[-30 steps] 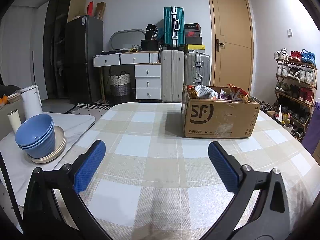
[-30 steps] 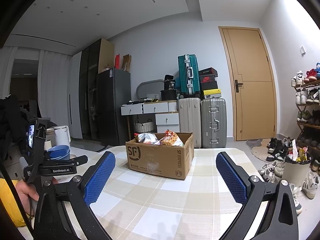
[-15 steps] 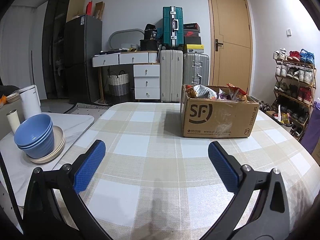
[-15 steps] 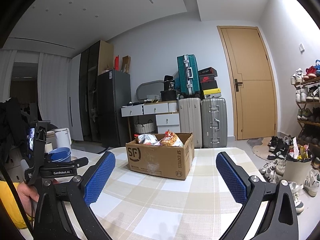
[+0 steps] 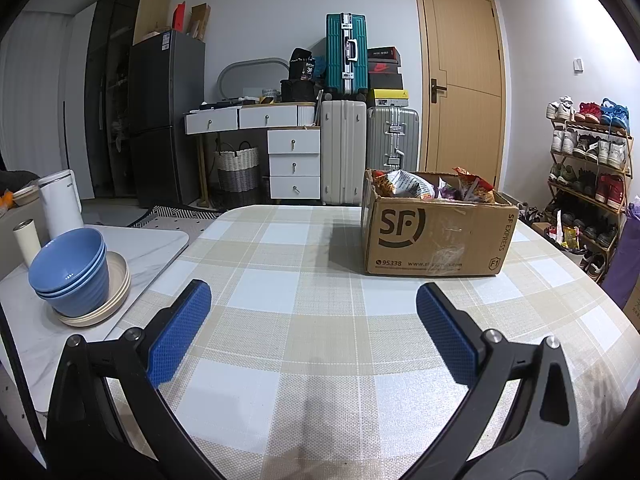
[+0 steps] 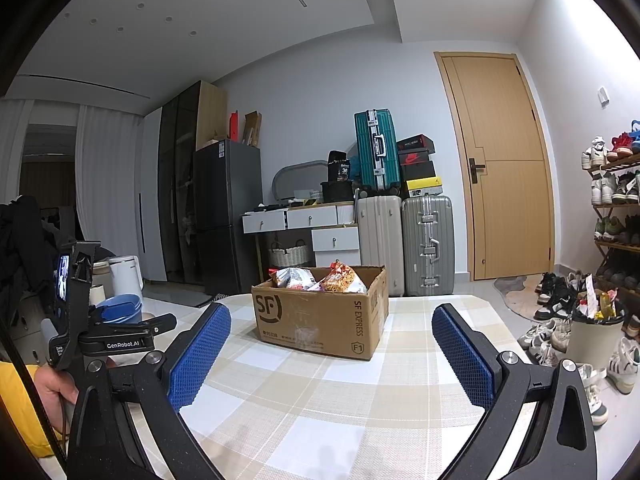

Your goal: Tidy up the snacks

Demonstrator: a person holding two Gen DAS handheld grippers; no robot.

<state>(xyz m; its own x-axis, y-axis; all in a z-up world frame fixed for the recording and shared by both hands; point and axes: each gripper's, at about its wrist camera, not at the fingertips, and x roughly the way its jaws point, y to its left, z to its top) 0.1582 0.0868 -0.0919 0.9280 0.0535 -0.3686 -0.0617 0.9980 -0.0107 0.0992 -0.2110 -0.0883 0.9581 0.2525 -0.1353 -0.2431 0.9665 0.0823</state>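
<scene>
A brown SF Express cardboard box (image 5: 434, 236) stands on the checked tablecloth (image 5: 304, 312), at the far right in the left wrist view and at the centre in the right wrist view (image 6: 320, 316). Several snack bags (image 5: 408, 186) stick out of its open top, also seen in the right wrist view (image 6: 320, 278). My left gripper (image 5: 314, 300) is open and empty, well short of the box. My right gripper (image 6: 332, 320) is open and empty, also short of the box. The left gripper's body (image 6: 112, 336) shows at the left of the right wrist view.
Stacked blue bowls (image 5: 70, 270) on a beige plate sit on a white marble side surface (image 5: 152, 240) at the left, with a white kettle (image 5: 60, 204) behind. Suitcases (image 5: 370, 160), drawers and a door stand beyond the table. A shoe rack (image 5: 588, 168) is at the right.
Both views have shifted only slightly; the box sits a touch further left in the left wrist view. Both grippers stay open and empty.
</scene>
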